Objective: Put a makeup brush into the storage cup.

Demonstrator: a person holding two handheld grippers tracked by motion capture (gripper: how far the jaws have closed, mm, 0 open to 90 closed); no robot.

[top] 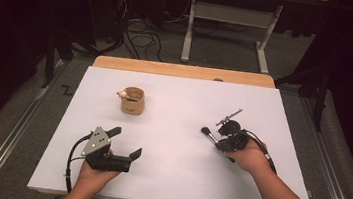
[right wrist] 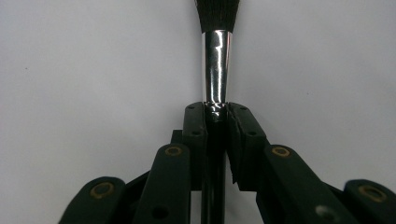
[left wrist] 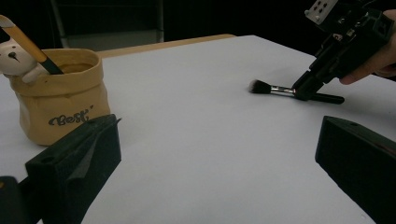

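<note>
At the near edge of the white table [top: 170,179], the left gripper [top: 126,144] rests with jaws spread and empty; the right gripper [top: 219,143] pinches a makeup brush [left wrist: 273,88] lying on the sheet. Farther off stands a tan pouch [top: 133,102] lettered "Best". Beyond, grey floor with cables [top: 143,38] and a table frame [top: 229,15].

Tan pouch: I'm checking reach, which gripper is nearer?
Left. The left gripper sits open just in front of the pouch; the right gripper grips a brush across the table.
</note>
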